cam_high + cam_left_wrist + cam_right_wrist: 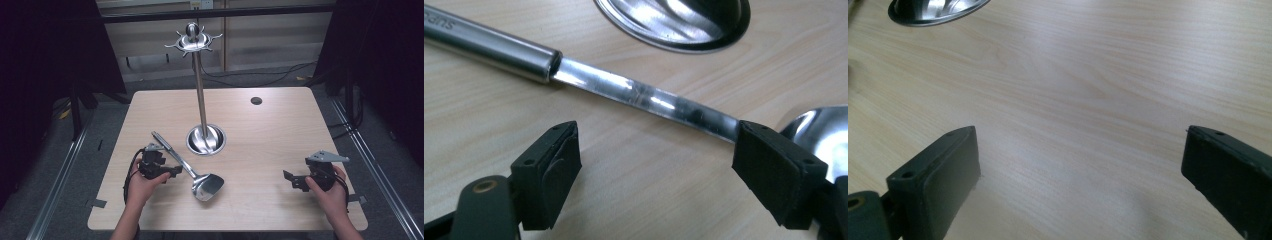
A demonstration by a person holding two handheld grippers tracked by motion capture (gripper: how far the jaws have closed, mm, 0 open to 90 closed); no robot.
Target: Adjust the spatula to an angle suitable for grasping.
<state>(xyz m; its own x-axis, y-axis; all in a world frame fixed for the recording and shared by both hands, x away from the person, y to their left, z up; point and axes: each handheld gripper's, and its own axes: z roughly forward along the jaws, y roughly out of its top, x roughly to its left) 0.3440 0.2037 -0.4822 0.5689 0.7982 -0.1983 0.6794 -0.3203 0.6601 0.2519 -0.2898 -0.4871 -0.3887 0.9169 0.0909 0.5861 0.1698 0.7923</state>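
Note:
A steel ladle [186, 167] lies flat on the wooden table [260, 145], its handle pointing to the far left and its bowl [208, 186] toward the front. My left gripper [173, 172] is low beside the ladle's thin neck, its jaws open. In the left gripper view the neck [644, 97] runs crosswise just beyond the gripper [654, 165]; the right pad [774, 170] stands close to the bowl's end and nothing is pinched. My right gripper [292, 181] is open over bare wood at the front right [1080, 170].
A tall steel utensil stand [201, 95] with a ring of hooks on top rises from a round dished base [206, 140] at the table's middle, just behind the ladle. A small dark hole [256, 100] sits at the far right of the tabletop.

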